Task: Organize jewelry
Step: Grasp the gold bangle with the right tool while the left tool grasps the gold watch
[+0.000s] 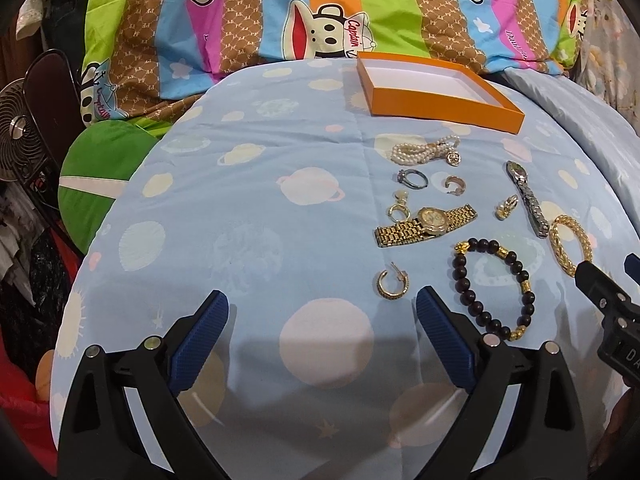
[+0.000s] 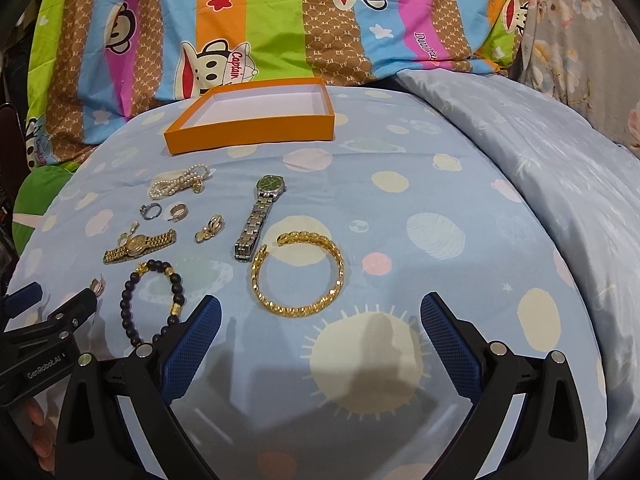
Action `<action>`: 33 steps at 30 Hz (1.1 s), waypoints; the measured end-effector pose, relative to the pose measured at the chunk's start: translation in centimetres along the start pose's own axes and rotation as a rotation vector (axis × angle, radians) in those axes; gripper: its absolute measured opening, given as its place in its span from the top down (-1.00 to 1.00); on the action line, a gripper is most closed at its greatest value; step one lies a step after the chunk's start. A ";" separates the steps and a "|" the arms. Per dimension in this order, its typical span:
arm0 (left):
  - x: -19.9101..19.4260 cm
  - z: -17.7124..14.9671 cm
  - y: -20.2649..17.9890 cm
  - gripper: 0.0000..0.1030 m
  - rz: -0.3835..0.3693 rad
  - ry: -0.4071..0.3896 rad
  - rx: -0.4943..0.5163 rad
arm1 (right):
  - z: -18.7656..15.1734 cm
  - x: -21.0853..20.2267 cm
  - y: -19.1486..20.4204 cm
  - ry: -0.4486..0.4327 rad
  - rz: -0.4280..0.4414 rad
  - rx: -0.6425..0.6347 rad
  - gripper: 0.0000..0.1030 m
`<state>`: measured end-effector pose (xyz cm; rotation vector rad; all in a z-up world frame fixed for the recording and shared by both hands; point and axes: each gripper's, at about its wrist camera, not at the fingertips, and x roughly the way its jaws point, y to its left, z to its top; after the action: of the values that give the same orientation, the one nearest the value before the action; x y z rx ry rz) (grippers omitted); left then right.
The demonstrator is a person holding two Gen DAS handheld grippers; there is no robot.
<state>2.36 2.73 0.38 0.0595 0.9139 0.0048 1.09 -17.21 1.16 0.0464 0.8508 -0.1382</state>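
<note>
In the right wrist view the left gripper point(image 2: 28, 300) partly hides a gold hoop earring point(image 1: 393, 285), and both it and the right gripper point(image 2: 320, 320) gape wide, holding nothing. The orange box point(image 2: 250, 130) stands empty; watches, rings and bracelets lie spread on the blue bedsheet point(image 2: 400, 216) just in front of it.

"Captain" and "Paul frank" stand on the striped blanket point(image 2: 280, 40); "GenRobot.AI" on the left hand-held gripper point(image 2: 60, 308).

jewelry point(image 2: 256, 216) loose on sheet, orange box point(image 2: 250, 114) empty
</note>
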 end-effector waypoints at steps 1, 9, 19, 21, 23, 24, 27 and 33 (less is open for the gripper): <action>0.0 0.1 0.0 -0.80 0.001 0.000 -0.002 | 0.1 0.2 0.0 0.002 -0.001 -0.002 -0.90; 0.7 0.5 0.5 -0.80 -0.020 0.009 -0.010 | 0.5 1.8 -0.2 0.040 0.011 0.011 -0.90; 1.1 0.9 1.5 -0.80 -0.050 0.015 -0.033 | 0.8 3.2 0.4 0.071 0.023 -0.018 -0.54; 1.2 0.8 1.7 -0.80 -0.054 0.017 -0.033 | 0.9 3.2 0.4 0.068 0.032 -0.018 -0.47; 1.2 0.7 1.7 -0.80 -0.065 0.018 -0.033 | 1.0 3.2 0.4 0.065 0.038 -0.020 -0.32; 1.2 0.7 1.5 -0.80 -0.069 0.017 -0.028 | 1.0 3.2 0.4 0.062 0.043 -0.021 -0.27; 1.1 0.7 1.1 -0.80 -0.077 0.013 -0.009 | 1.0 3.0 0.4 0.054 0.045 -0.021 -0.07; 1.3 0.7 0.8 -0.80 -0.087 0.019 0.000 | 1.0 2.8 0.0 0.052 0.054 0.000 -0.06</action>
<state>3.72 3.54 -0.14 0.0194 0.9352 -0.0750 3.62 -17.62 -0.32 0.0731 0.9008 -0.0860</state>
